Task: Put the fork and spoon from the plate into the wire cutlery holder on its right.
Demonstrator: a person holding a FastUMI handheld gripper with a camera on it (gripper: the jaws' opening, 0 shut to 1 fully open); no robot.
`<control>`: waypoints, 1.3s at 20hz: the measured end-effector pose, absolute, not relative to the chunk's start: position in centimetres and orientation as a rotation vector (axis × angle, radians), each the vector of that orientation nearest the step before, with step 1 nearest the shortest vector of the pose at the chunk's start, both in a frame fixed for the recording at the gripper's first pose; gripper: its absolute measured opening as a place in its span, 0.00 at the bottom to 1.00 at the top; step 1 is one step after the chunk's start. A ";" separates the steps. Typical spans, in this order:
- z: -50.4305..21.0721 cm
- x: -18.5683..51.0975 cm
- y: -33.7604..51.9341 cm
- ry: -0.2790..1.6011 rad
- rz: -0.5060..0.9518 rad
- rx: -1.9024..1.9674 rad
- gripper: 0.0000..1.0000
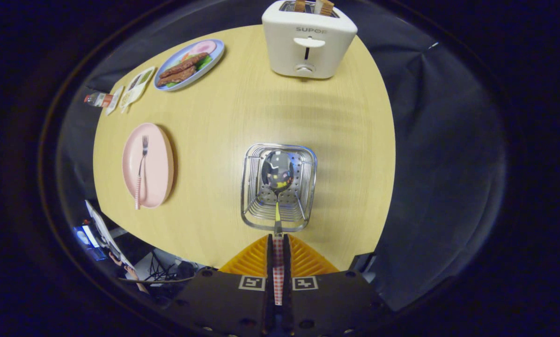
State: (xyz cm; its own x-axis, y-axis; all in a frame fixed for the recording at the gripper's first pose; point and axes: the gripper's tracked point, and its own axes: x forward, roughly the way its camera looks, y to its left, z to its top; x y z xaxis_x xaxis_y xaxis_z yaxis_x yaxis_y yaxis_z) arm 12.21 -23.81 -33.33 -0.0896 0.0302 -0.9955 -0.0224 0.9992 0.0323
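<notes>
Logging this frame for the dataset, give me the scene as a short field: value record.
claw: shut on the spoon's checked handle
spoon: held between the fingers, bowl over the wire cutlery holder
wire cutlery holder: on the table just ahead of the fingers, right of the pink plate
fork: lying on the pink plate, not yet moved
pink plate: on the table, holds the fork
toaster: beyond the holder, bread in its slots
blue plate: beyond the pink plate, food on it
table: light wood
</notes>
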 end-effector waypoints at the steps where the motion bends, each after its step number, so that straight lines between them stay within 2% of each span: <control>1: -33.4 12.3 -23.8 1.661 0.046 -0.003 0.08; 5: -33.3 12.9 -23.9 1.676 0.040 -0.031 0.08; 12: -33.1 15.7 -23.2 1.544 0.033 -0.004 0.10; 16: -31.9 17.3 -20.4 1.375 0.053 0.046 0.11; 18: -30.6 17.9 -18.4 1.260 0.070 0.054 0.23; 19: -29.6 18.0 -17.2 1.200 0.074 0.060 0.34; 20: -29.3 17.8 -16.0 1.152 0.085 0.069 0.37; 24: -27.8 16.5 -12.0 0.983 0.102 0.061 0.80; 25: -27.7 16.2 -11.3 0.951 0.098 0.056 0.88; 26: -27.7 15.5 -10.4 0.927 0.095 0.055 0.89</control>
